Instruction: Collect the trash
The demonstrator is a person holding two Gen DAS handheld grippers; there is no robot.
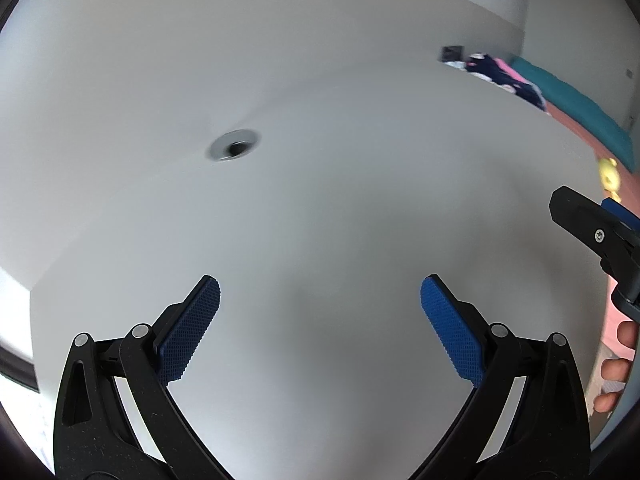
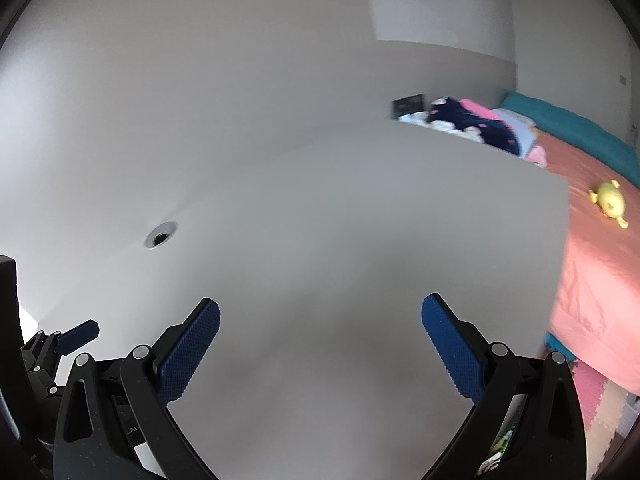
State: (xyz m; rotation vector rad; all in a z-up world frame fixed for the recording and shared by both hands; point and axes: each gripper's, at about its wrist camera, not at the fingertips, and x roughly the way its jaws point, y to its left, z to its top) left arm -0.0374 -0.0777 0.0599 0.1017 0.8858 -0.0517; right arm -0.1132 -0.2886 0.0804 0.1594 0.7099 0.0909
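No trash shows on the white desk point(image 1: 320, 200) in either view. My left gripper point(image 1: 320, 300) is open and empty above the desk, its blue pads wide apart. My right gripper point(image 2: 320, 320) is also open and empty above the same desk point(image 2: 320, 240). The right gripper shows at the right edge of the left wrist view point(image 1: 592, 224). The left gripper shows at the lower left of the right wrist view point(image 2: 76, 334).
A round cable hole point(image 1: 234, 145) sits in the desk near the wall, also in the right wrist view point(image 2: 161, 234). Right of the desk is a bed with a pink sheet point(image 2: 600, 264), a yellow plush toy point(image 2: 610, 202), dark clothes point(image 2: 472, 122) and a teal cushion point(image 2: 572, 126). Foam floor mats point(image 2: 600, 404) lie below.
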